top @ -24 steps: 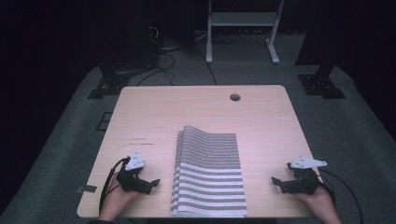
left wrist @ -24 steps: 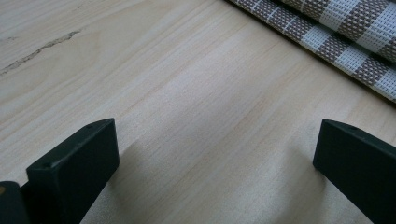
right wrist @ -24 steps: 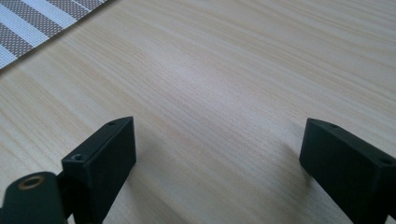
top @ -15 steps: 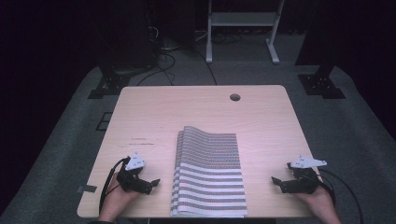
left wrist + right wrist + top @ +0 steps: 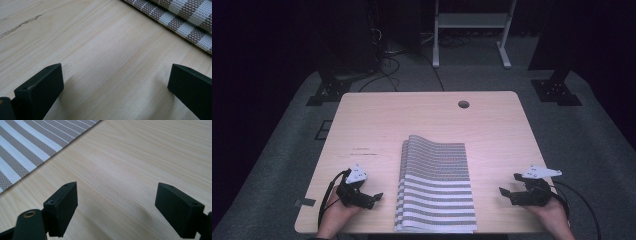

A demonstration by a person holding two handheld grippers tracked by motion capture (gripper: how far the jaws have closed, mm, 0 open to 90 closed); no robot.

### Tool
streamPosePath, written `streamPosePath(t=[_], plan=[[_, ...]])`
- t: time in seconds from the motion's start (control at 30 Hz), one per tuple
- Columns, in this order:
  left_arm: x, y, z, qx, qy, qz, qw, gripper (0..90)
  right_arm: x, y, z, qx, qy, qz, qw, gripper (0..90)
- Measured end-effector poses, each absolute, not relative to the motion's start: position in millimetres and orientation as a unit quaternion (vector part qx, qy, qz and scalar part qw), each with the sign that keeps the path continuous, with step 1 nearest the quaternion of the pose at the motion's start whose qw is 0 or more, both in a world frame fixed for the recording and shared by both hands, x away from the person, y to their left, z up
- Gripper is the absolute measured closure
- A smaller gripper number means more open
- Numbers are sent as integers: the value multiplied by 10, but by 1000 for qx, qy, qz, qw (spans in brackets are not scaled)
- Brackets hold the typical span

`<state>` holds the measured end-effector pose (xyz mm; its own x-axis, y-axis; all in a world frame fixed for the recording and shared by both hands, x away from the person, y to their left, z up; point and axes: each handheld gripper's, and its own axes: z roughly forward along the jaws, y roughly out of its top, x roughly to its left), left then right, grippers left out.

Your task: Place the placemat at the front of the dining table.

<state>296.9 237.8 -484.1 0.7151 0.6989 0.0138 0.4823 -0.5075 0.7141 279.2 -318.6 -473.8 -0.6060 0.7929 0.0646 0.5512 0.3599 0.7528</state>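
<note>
Lying flat between both tongs, near the table's (image 5: 377,120) front edge: striped placemats (image 5: 437,185) in a stack. Resting on bare wood well to its left, left gripper (image 5: 374,196), jaws wide apart, nothing between. Mirrored on the far side, right gripper (image 5: 506,192), jaws likewise spread and empty.
</note>
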Motion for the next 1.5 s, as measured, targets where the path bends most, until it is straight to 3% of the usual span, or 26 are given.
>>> streamPosePath(t=[0.03, 0.37, 1.5], plan=[[2968, 2378, -4841, 855, 346, 152, 356, 0, 2790, -3179, -4721, 420, 805, 391, 151, 214], [2974, 2377, -4841, 855, 345, 151, 357, 0, 2751, -3086, -4626, 420, 792, 419, 144, 295], [2967, 2372, -4840, 854, 349, 153, 355, 0, 2905, -2296, -4657, 348, 835, 414, 98, 301]])
